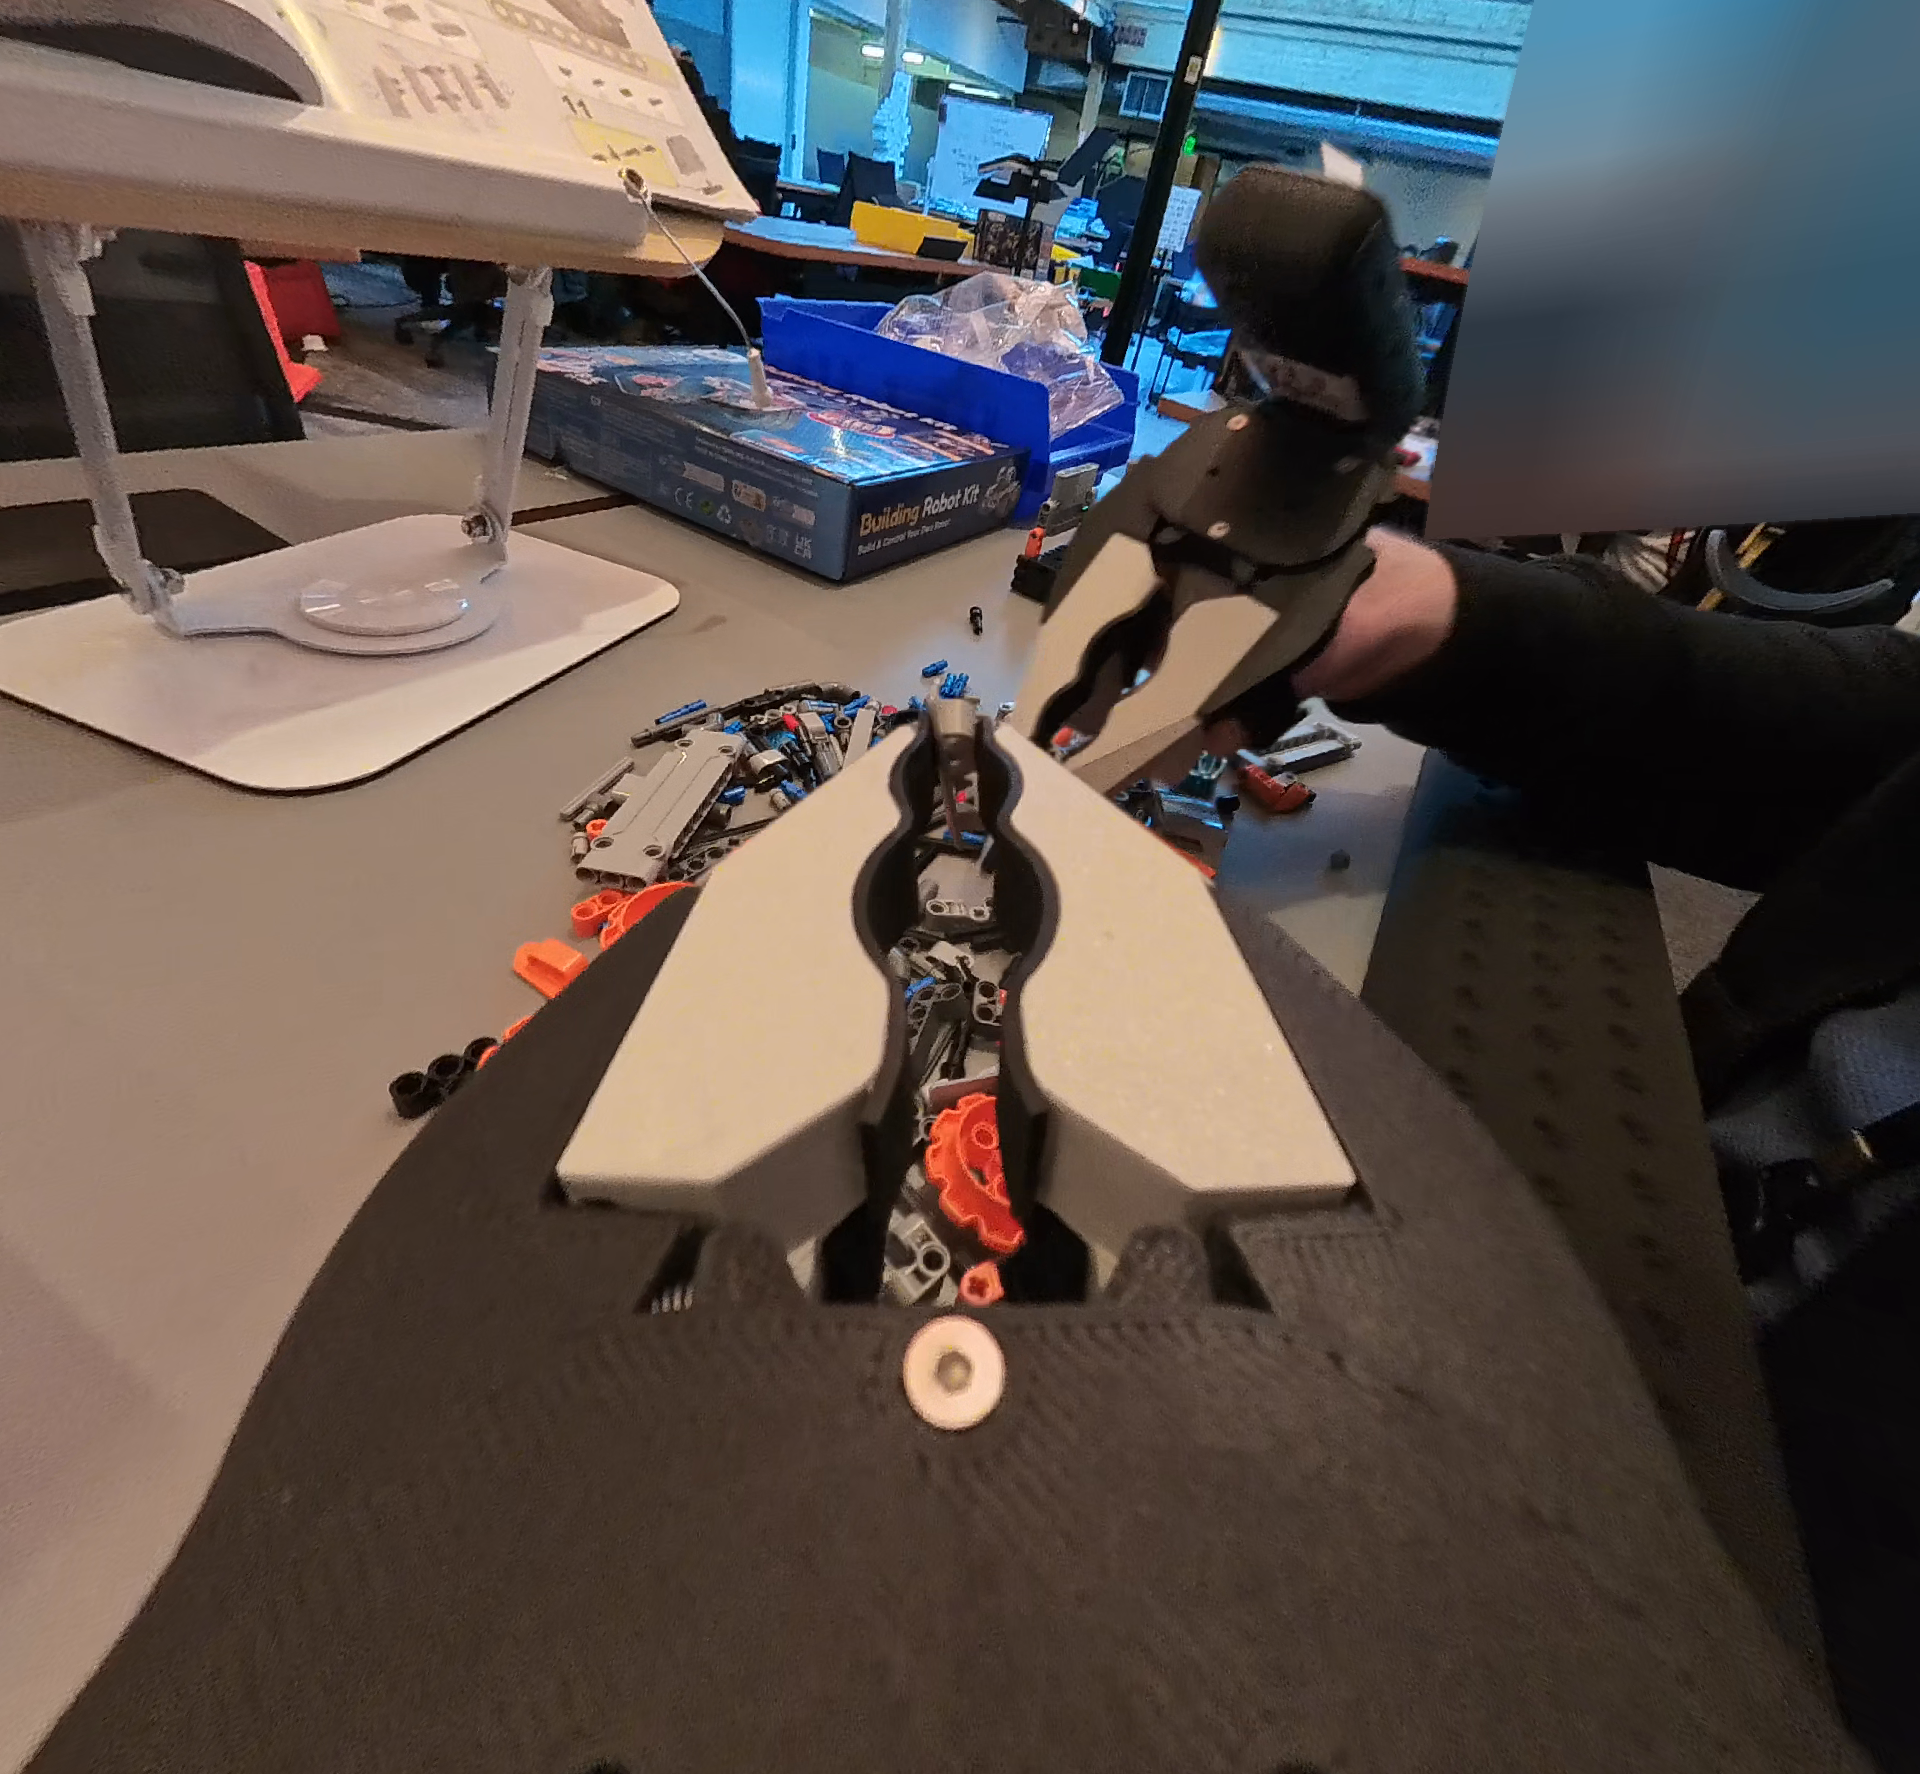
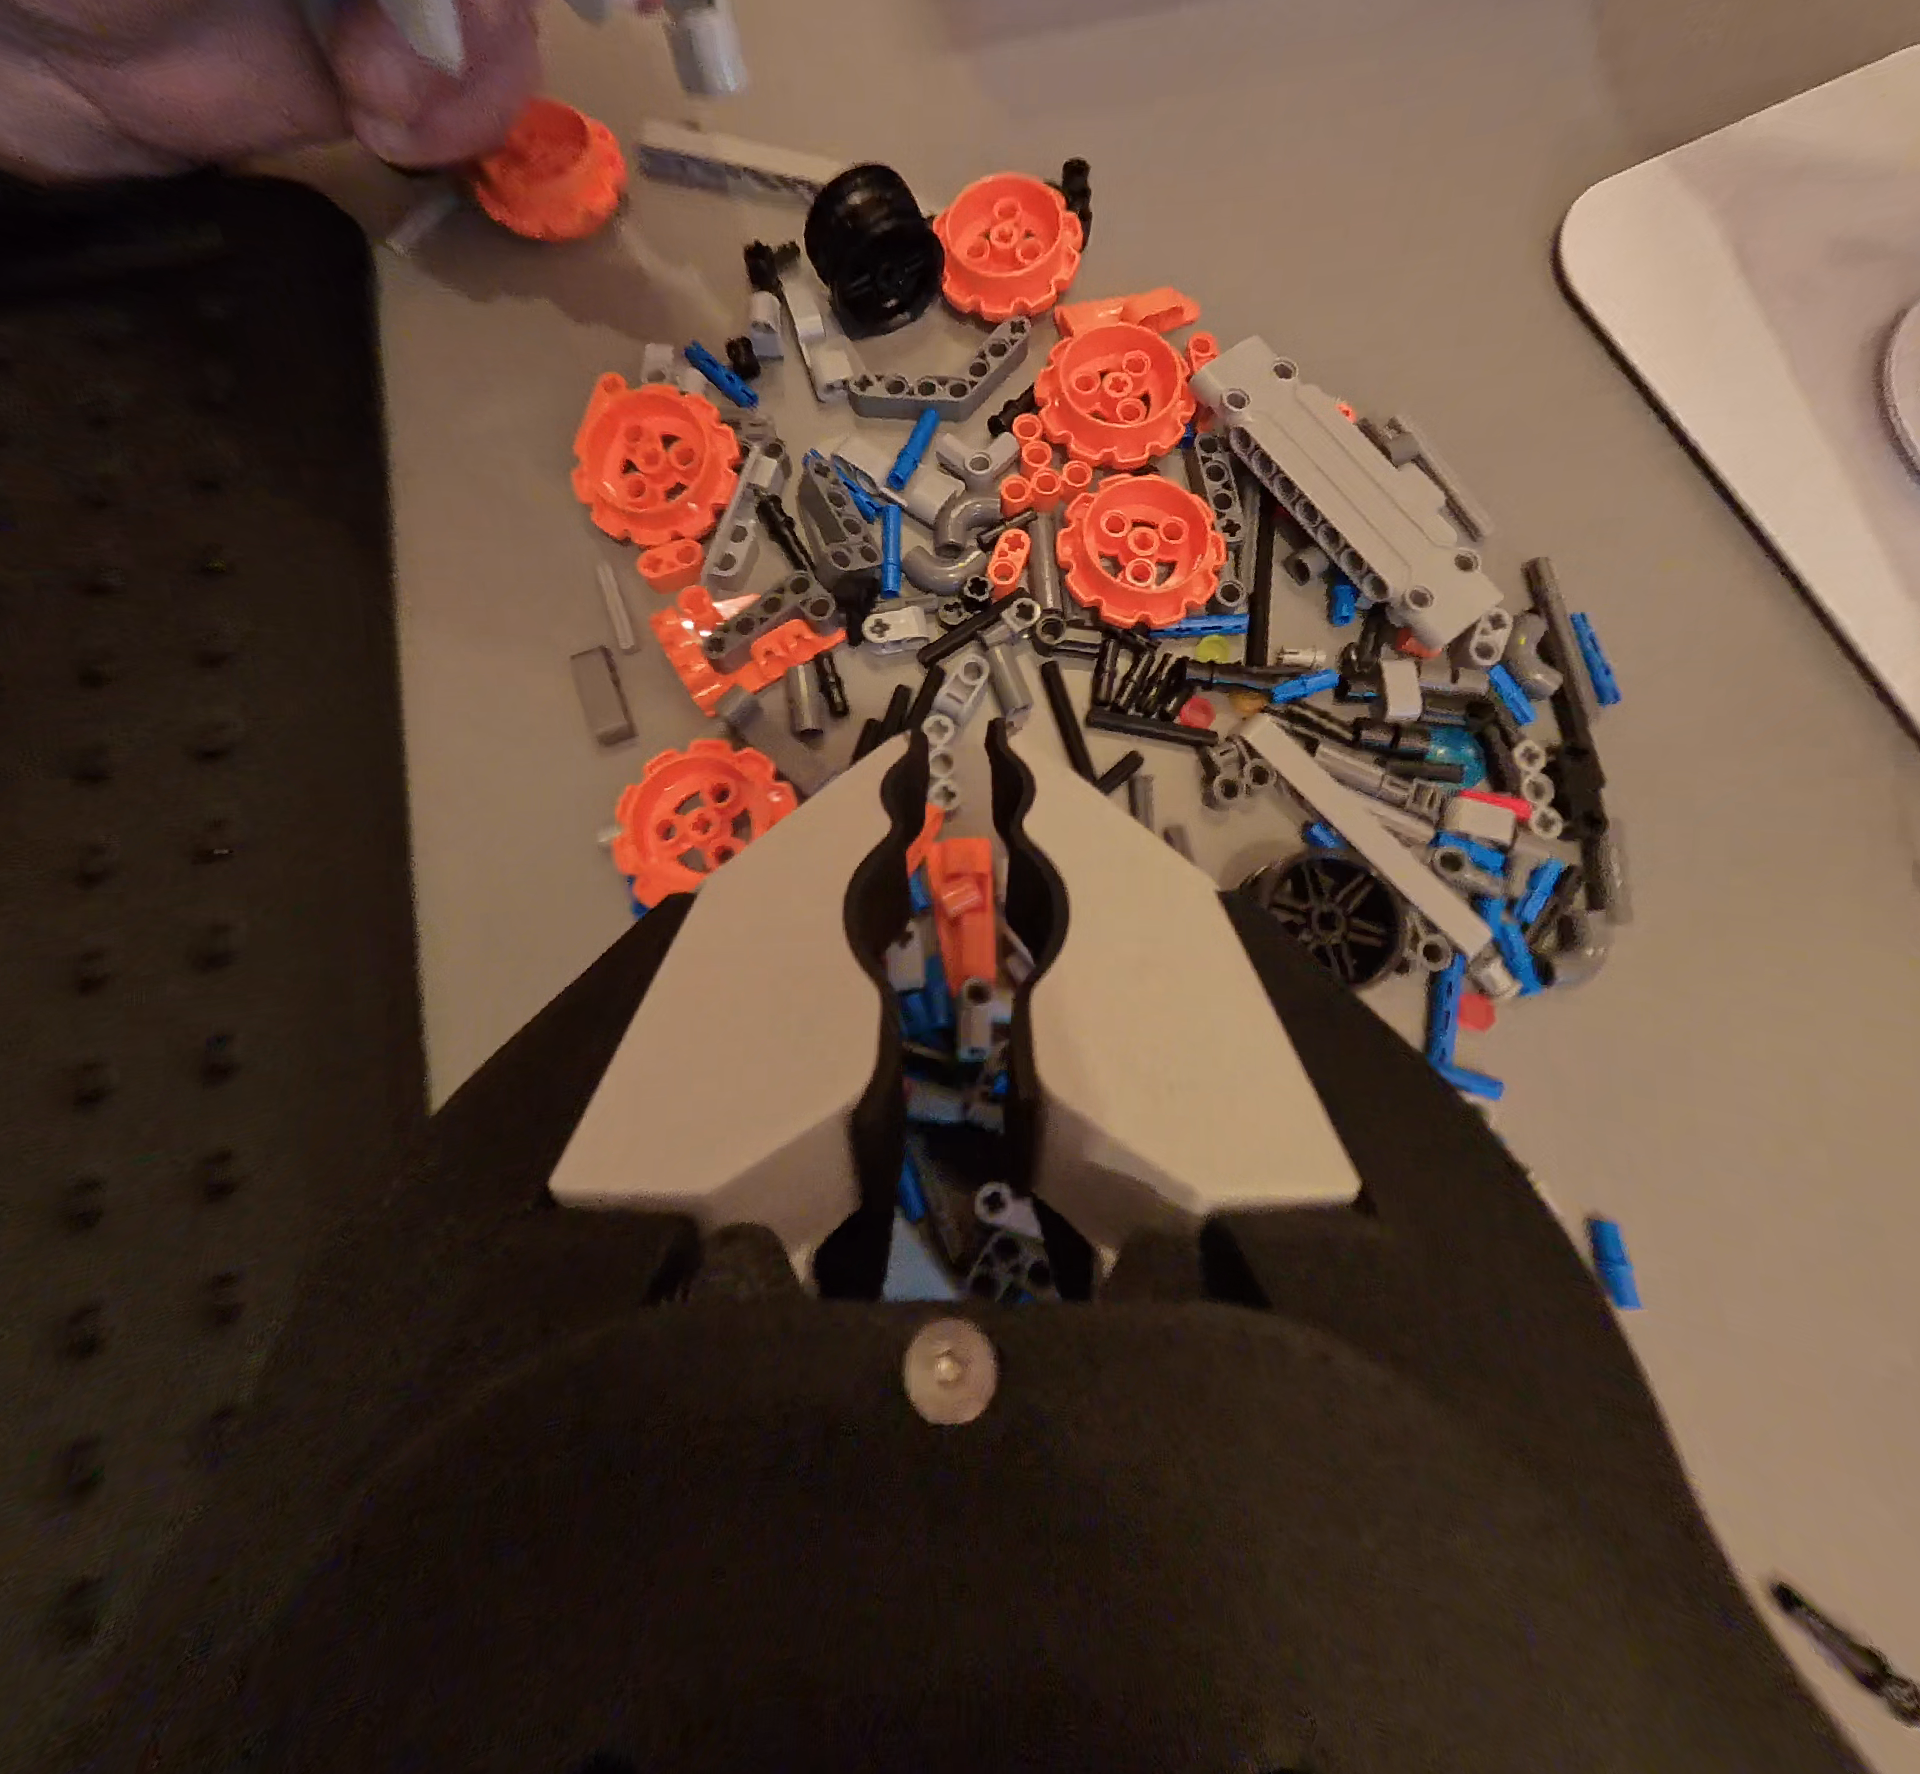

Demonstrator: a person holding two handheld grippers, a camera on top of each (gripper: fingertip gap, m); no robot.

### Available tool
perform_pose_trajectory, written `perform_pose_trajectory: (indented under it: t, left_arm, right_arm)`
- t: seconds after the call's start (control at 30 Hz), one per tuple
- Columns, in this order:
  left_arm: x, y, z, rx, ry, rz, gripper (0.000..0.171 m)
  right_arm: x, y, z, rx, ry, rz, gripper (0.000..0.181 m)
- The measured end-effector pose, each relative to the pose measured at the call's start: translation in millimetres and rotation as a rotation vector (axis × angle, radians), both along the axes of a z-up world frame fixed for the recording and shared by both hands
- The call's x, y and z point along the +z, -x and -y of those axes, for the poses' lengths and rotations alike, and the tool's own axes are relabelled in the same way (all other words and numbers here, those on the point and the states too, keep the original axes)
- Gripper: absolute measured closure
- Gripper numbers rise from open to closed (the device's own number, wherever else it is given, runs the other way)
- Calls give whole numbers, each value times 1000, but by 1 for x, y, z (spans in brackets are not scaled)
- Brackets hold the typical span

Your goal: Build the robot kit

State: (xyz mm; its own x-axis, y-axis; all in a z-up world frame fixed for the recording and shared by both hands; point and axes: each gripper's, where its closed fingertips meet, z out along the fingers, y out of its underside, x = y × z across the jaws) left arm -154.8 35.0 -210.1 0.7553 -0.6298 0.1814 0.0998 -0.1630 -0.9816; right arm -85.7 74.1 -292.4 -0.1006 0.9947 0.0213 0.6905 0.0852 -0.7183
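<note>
Among loose parts (image 2: 1195, 675) lie six orange wheels (image 2: 1140, 548) (one blurred).

The heap of small plastic building parts (image 1: 748, 779) is lying on the flat table (image 1: 312, 945). To its left the stand's flat base plate (image 1: 343, 675) is sitting, carrying the open instruction booklet (image 1: 364, 10) above. Behind the heap the printed cardboard kit box (image 1: 769, 457) is lying, with the plastic storage bin (image 1: 935, 374) behind it, holding a clear plastic bag (image 1: 997, 322).
</note>
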Motion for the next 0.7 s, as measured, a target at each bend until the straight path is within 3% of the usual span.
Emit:
perform_pose_trajectory:
  t: [0.23,0.7]
  left_arm:
    - [4,2,3,-10,-27,24,168]
    - [5,-3,5,-20,-40,-7,168]
  right_arm:
    - [-14,19,-25,-22,-43,64,172]
    - [-31,23,-38,-78,-28,107,177]
